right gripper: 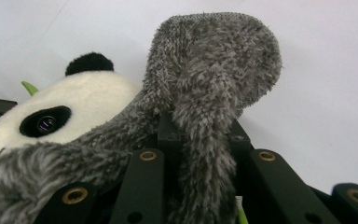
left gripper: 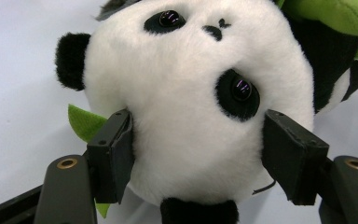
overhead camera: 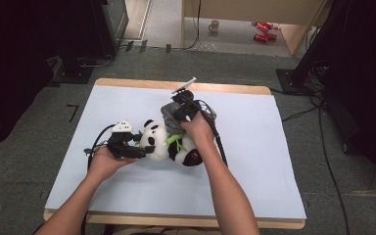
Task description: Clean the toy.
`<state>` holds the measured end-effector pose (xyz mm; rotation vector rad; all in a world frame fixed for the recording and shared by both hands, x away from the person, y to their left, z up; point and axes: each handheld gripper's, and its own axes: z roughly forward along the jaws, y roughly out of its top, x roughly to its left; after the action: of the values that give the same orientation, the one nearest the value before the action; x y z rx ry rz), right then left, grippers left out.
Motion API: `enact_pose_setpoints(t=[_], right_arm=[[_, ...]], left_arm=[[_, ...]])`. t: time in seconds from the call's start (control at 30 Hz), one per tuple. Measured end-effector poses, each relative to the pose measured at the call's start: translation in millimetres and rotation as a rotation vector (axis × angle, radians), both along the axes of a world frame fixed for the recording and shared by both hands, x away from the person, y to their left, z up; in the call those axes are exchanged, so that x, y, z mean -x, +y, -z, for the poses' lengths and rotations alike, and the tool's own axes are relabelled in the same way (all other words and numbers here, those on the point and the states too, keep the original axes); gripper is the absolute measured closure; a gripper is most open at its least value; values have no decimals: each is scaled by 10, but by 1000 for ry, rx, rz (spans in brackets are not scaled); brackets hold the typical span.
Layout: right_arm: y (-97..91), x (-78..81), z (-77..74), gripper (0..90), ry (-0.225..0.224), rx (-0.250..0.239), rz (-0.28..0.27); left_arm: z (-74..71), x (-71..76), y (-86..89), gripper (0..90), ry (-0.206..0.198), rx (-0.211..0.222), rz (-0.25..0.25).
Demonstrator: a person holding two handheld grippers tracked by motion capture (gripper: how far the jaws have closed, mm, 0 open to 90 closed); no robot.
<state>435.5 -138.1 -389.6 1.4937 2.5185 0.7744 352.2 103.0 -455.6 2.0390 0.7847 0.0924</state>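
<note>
Left gripper (overhead camera: 136, 146) clamps the panda's head (left gripper: 186, 107) at mid-table, right gripper (overhead camera: 178, 113) pinches the grey scarf (right gripper: 205, 93) just beyond it – and if that thin fold slips from the closed jaws, the scarf drops short – or a tug rolls the panda (overhead camera: 169, 142) free.

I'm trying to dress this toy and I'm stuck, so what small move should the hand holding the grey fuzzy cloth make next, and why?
Probably ease the right gripper down and toward the panda's head, drawing the grey fuzzy cloth over it. Its jaws are shut on the cloth, which already drapes beside the plush panda's face, and the left gripper clamps the head from both sides, steadying it on the table.
</note>
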Motion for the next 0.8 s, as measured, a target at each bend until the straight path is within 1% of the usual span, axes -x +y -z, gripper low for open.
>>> enact_pose_setpoints(t=[0.07,0.17,0.23,0.33,0.43,0.5,0.57,0.63,0.7,0.73,0.8], right_arm=[[-77,16,-14,754,-4,-13,9],[-149,44,-73,758,-36,9,9],[-202,61,-111,761,-46,12,10],[-313,83,-172,770,-52,23,32],[-467,103,-233,778,-45,32,67],[-572,121,-272,778,-53,46,81],[-675,146,-341,779,-68,17,101],[-732,187,-440,779,-88,-38,110],[-723,230,-533,779,-110,-74,103],[-709,242,-560,779,-119,-82,95],[-632,273,-615,779,-132,-105,67]], left_arm=[[-2,-4,-9,314,2,-3,-4],[3,-10,-7,317,3,-2,-3],[2,-6,-7,319,1,-10,0],[5,-8,-6,320,1,-10,0],[10,-17,-5,325,5,-5,-3],[22,-32,-8,333,6,14,-10],[31,-48,-18,342,3,29,-23],[39,-57,-27,352,1,48,-37],[39,-62,-38,363,1,59,-48],[36,-62,-45,370,1,62,-53],[29,-61,-57,378,-6,60,-57]])
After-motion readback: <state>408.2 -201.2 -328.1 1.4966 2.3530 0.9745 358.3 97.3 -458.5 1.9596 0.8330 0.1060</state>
